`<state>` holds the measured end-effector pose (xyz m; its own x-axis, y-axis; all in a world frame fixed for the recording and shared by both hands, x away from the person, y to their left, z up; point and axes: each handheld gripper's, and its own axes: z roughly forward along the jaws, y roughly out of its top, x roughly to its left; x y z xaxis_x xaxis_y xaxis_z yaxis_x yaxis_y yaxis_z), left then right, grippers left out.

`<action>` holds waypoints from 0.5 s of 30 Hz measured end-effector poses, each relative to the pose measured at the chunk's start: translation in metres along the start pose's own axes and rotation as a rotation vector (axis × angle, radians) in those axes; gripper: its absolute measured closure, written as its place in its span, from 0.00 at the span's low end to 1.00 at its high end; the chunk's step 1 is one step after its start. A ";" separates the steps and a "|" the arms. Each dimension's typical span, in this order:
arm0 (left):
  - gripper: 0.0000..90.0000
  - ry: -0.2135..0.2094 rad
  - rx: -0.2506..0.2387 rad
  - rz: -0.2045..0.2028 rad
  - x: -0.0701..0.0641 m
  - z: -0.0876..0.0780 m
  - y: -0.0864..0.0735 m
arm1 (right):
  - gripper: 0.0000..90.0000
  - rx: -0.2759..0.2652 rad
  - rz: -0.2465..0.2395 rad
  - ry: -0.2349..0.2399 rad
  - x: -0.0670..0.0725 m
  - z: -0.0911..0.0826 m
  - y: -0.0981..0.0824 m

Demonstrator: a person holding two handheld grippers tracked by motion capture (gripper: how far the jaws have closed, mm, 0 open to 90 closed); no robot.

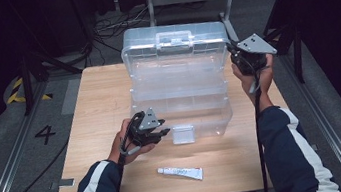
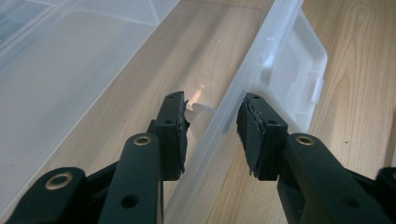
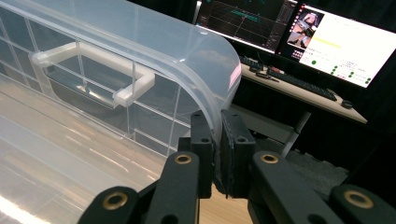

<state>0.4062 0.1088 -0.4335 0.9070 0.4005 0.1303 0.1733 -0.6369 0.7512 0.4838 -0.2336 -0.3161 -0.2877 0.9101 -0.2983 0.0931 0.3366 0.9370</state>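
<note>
Clear plastic organiser box [image 1: 179, 82] at centre of the high view, on the wooden table [image 1: 90, 112]: see-through w/ a faint milky tint, lid [image 1: 174, 50] raised toward the upper centre of frame, white carry handle [image 1: 174, 40] along its top edge, moulded divider ribs visible through the lid. My right gripper [image 1: 234, 55], upper right of the box in the high view, is clamped on the lid's rounded corner; in the right gripper view the lid rim [image 3: 212, 84] runs down between the two black jaws, which pinch it w/ almost no gap. My left gripper [image 1: 165, 130], lower left of centre, straddles the front wall of the base [image 2: 224, 121]: one jaw inside the tray, one outside, pads not visibly pressing, so it reads as open around the wall. White latch [image 1: 183, 134] at the box front, just right of that gripper. Small white tube [image 1: 180, 174] lies on the table nearer the bottom edge, apart from the box.
</note>
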 end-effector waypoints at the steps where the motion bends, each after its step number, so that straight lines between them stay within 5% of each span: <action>1: 0.70 0.001 0.000 0.001 0.000 0.000 0.000 | 0.94 0.002 0.001 0.001 0.000 0.001 0.001; 15: 0.70 0.002 -0.003 0.001 0.000 0.000 -0.001 | 0.94 0.020 0.015 0.028 -0.007 0.008 0.004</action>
<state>0.4062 0.1093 -0.4338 0.9066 0.4007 0.1323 0.1711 -0.6357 0.7527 0.4943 -0.2367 -0.3114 -0.3125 0.9081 -0.2788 0.1169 0.3280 0.9374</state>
